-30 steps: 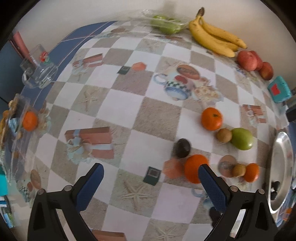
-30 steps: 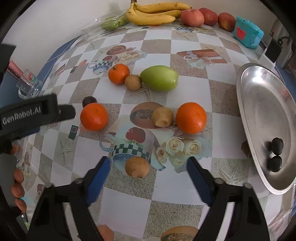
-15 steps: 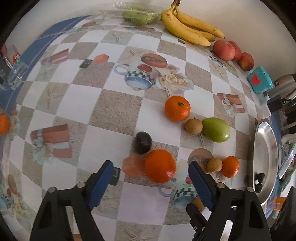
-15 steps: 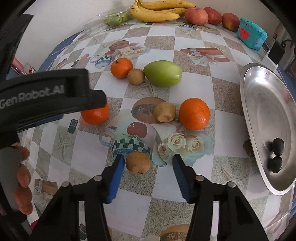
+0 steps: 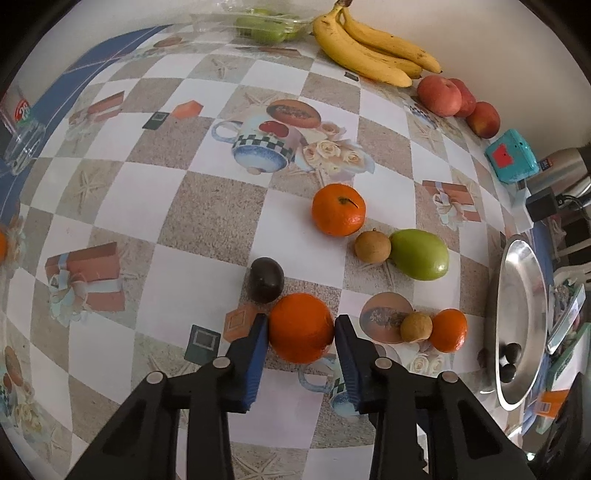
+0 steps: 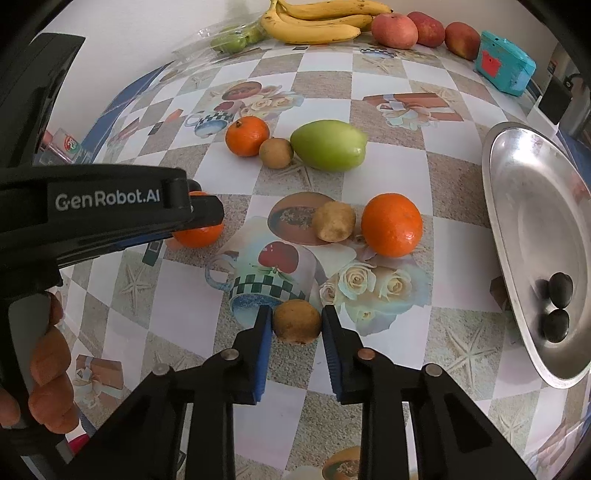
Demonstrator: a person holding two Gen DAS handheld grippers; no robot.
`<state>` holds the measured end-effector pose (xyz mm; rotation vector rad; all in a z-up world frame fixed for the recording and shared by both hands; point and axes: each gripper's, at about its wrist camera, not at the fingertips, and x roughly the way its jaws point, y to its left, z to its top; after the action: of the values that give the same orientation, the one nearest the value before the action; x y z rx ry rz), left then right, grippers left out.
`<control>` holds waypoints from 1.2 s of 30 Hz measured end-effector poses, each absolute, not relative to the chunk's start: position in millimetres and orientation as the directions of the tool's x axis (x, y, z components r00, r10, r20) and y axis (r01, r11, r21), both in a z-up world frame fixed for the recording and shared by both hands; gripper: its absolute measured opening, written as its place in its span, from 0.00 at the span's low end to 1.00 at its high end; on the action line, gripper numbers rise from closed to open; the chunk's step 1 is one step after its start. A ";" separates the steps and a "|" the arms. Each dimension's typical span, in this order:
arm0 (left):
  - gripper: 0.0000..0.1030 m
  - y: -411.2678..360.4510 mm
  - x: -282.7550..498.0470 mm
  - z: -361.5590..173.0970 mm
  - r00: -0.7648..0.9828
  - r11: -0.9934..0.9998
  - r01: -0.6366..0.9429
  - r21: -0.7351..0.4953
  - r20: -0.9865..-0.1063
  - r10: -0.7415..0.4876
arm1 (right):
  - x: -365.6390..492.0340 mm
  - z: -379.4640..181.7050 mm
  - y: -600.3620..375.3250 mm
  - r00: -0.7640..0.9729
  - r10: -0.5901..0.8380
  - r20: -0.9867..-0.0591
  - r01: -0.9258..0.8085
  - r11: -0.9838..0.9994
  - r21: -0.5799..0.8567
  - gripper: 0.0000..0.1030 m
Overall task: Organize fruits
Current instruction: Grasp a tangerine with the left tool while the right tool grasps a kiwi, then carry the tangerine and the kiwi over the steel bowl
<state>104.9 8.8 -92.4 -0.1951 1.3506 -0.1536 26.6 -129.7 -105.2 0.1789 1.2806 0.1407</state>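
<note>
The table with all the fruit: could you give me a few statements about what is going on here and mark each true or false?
1. The left hand-held gripper is closed around an orange. True.
2. The right hand-held gripper grips a banana. False: it grips a small brown fruit.
3. The metal tray holds two dark fruits. True.
4. The bananas lie on the tray. False: they lie at the table's far edge by the wall.

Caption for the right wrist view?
Right gripper shut on small brown fruit; left gripper on an orange.
</note>
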 end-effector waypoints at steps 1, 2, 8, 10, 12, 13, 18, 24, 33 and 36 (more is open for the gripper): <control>0.38 8.6 105.3 -92.3 0.213 0.974 -0.003 -0.228 -0.952 -0.222 | 26.5 -104.1 -130.5 0.284 0.204 -0.937 -0.004 0.977 0.211 0.27; 0.37 8.4 105.5 -92.3 0.212 0.973 -0.005 -0.229 -0.951 -0.223 | 26.3 -103.2 -131.2 0.287 0.205 -0.936 -0.002 0.977 0.214 0.27; 0.37 10.9 105.9 -85.3 0.223 0.972 -0.012 -0.235 -0.948 -0.226 | 25.2 -95.0 -136.8 0.317 0.211 -0.925 0.016 0.974 0.227 0.27; 0.37 11.6 105.6 -80.4 0.231 0.970 -0.011 -0.242 -0.945 -0.233 | 25.2 -90.4 -138.2 0.332 0.210 -0.919 0.020 0.973 0.230 0.27; 0.37 11.5 106.1 -75.6 0.240 0.969 -0.010 -0.246 -0.941 -0.237 | 25.0 -84.8 -139.1 0.349 0.196 -0.916 0.022 0.976 0.217 0.27; 0.37 10.8 106.5 -71.8 0.249 0.969 -0.008 -0.248 -0.939 -0.238 | 25.1 -82.6 -138.7 0.356 0.190 -0.915 0.021 0.977 0.211 0.27; 0.37 7.5 108.4 -56.9 0.285 0.964 -0.001 -0.265 -0.924 -0.254 | 26.6 -64.2 -144.1 0.411 0.170 -0.895 0.029 0.980 0.199 0.27; 0.37 2.1 113.6 -37.1 0.355 0.953 0.021 -0.301 -0.889 -0.289 | 41.7 -42.4 -157.3 0.472 0.136 -0.871 0.075 0.978 0.194 0.27; 0.37 -1.0 124.7 -29.8 0.405 0.950 0.025 -0.310 -0.866 -0.294 | 69.3 -33.2 -181.5 0.511 0.106 -0.853 0.173 0.960 0.222 0.27; 0.37 -3.0 130.7 -35.5 0.392 0.954 0.016 -0.298 -0.876 -0.280 | 75.8 -38.8 -192.3 0.508 0.101 -0.855 0.207 0.950 0.235 0.27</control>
<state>130.7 -3.0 -35.5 -0.2580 1.1562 -0.1910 75.8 -192.3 -38.8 0.3274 1.0412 -0.0651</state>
